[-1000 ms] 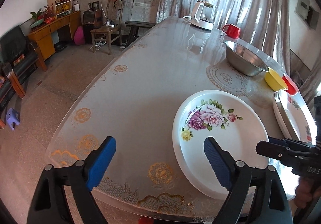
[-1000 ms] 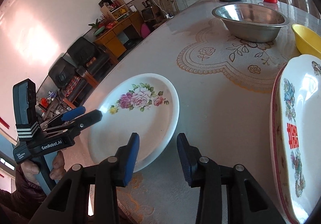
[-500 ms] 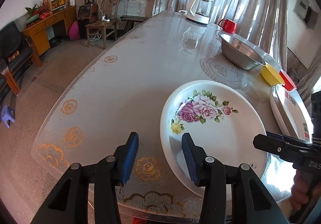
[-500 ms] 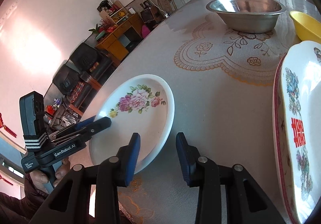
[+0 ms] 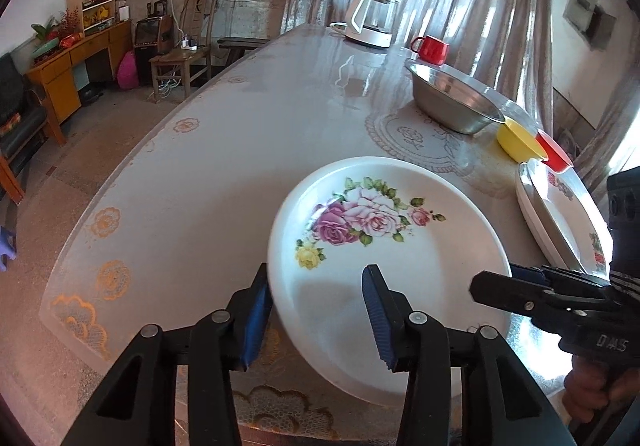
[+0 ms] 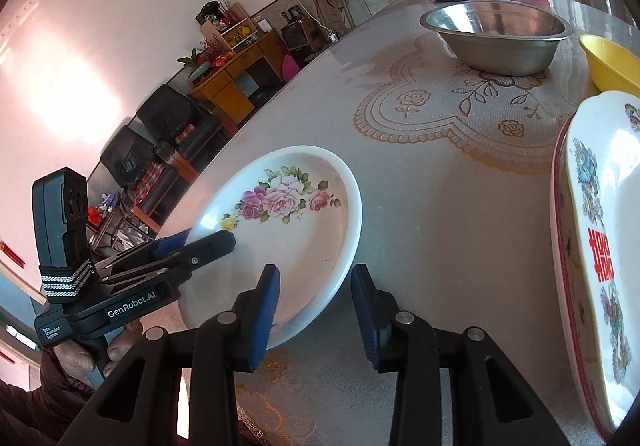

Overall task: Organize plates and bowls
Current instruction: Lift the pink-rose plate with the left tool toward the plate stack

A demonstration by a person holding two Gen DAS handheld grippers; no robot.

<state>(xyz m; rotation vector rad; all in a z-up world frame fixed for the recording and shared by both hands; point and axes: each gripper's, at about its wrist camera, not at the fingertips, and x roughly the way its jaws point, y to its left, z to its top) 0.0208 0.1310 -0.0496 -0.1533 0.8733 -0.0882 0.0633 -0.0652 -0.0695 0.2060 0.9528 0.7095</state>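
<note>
We hold the left gripper (image 5: 316, 274) on the near left rim of the plate (image 5: 400, 266). Its jaws have just been closing, and the rim is now between them. They stand narrow: the left pad lies against the outside of the rim, the right pad on the inner slope.

The right gripper (image 6: 315, 272) hangs at the plate's near right edge. Its jaws have also just been closing. They are narrow but grip nothing. The rim reaches into the gap beside the left pad, and bare desk (image 6: 440, 226) fills the rest.

The plate lies on the desk straight ahead of both pairs of jaws. A platter (image 6: 600, 206) lies to the right of the right jaws. A steel bowl (image 6: 496, 42) and a yellow bowl (image 6: 612, 62) stand far ahead of them.
</note>
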